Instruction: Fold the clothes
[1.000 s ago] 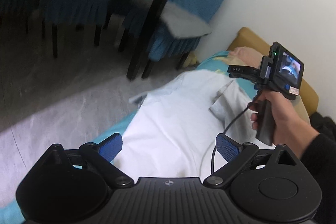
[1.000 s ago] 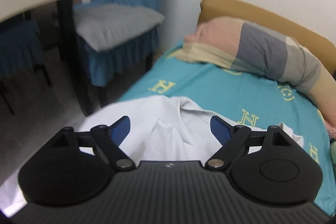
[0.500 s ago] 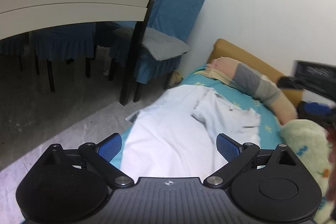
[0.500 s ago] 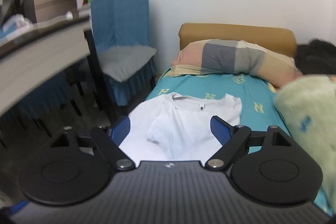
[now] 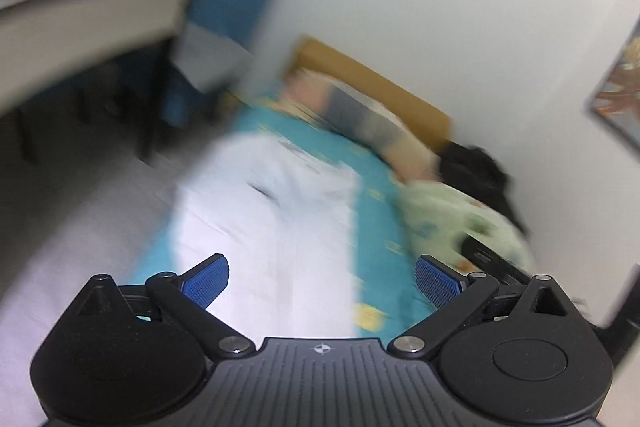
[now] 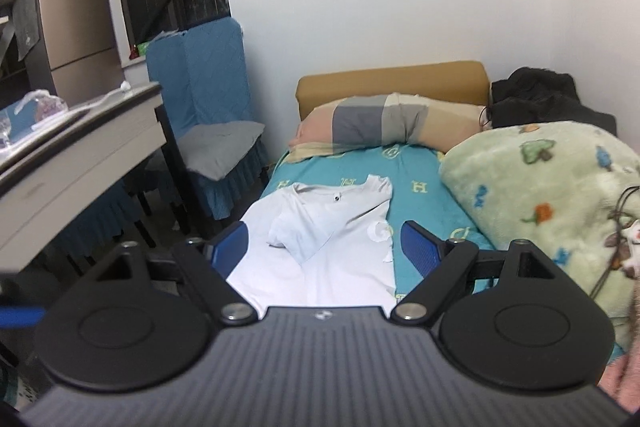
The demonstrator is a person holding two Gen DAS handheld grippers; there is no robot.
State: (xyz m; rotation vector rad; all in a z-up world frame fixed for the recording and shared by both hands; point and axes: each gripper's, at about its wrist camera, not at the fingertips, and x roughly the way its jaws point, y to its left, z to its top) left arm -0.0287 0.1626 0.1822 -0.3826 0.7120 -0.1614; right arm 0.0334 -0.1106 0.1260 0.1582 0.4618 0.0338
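A white T-shirt (image 6: 320, 247) lies on the teal bed sheet (image 6: 416, 195), collar toward the headboard. One sleeve (image 6: 296, 231) is folded in over its chest. In the left wrist view the same T-shirt (image 5: 272, 219) is blurred by motion. My right gripper (image 6: 324, 247) hangs open above the shirt's lower half, apart from the cloth. My left gripper (image 5: 322, 281) is also open, raised over the shirt's hem, with nothing between its blue pads (image 5: 208, 281).
A striped pillow (image 6: 384, 123) rests against the tan headboard (image 6: 392, 79). A green patterned blanket (image 6: 552, 203) is piled on the bed's right side, with dark clothing (image 6: 540, 99) behind it. A blue-covered chair (image 6: 212, 115) and a desk (image 6: 72, 155) stand left of the bed.
Both grippers have risen and pulled back from the shirt, which now shows smaller and whole. The left view swings fast and blurs. The sleeve stays folded over the chest.
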